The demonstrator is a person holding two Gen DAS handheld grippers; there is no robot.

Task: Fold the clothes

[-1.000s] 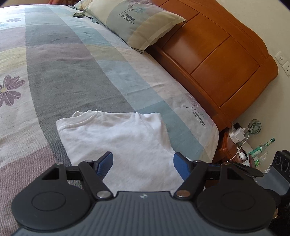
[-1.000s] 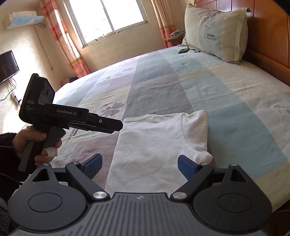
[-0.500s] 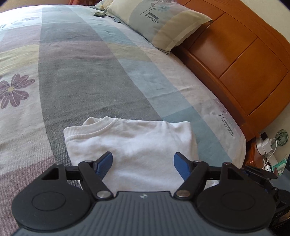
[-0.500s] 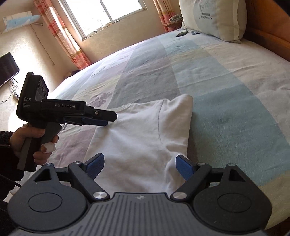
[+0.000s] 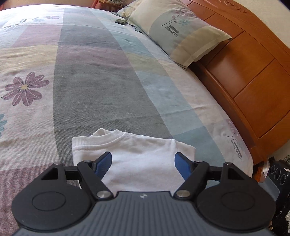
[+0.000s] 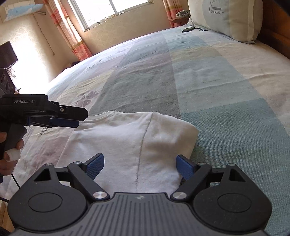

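Note:
A white T-shirt (image 5: 137, 156) lies folded on the striped, flowered bedspread (image 5: 94, 87), collar towards the far side. My left gripper (image 5: 143, 159) hovers open just above its near-left part, with nothing between the blue pads. In the right wrist view the same shirt (image 6: 126, 138) shows a folded sleeve edge on its right side. My right gripper (image 6: 139, 160) is open low over the shirt's near end, pads apart on either side of a seam. The left gripper (image 6: 80, 118) appears side-on at the left, over the collar corner, held by a hand (image 6: 9, 156).
A pillow (image 5: 177, 34) leans on the wooden headboard (image 5: 244, 78) at the far right. A small dark object (image 5: 120, 21) lies beside the pillow. The bed's right edge drops off near the headboard. A window (image 6: 112, 7) and curtains (image 6: 72, 34) stand beyond the bed.
The right gripper has come forward and down, so the shirt now fills the space between its pads. The left gripper has turned a little and sits slightly closer over the collar end.

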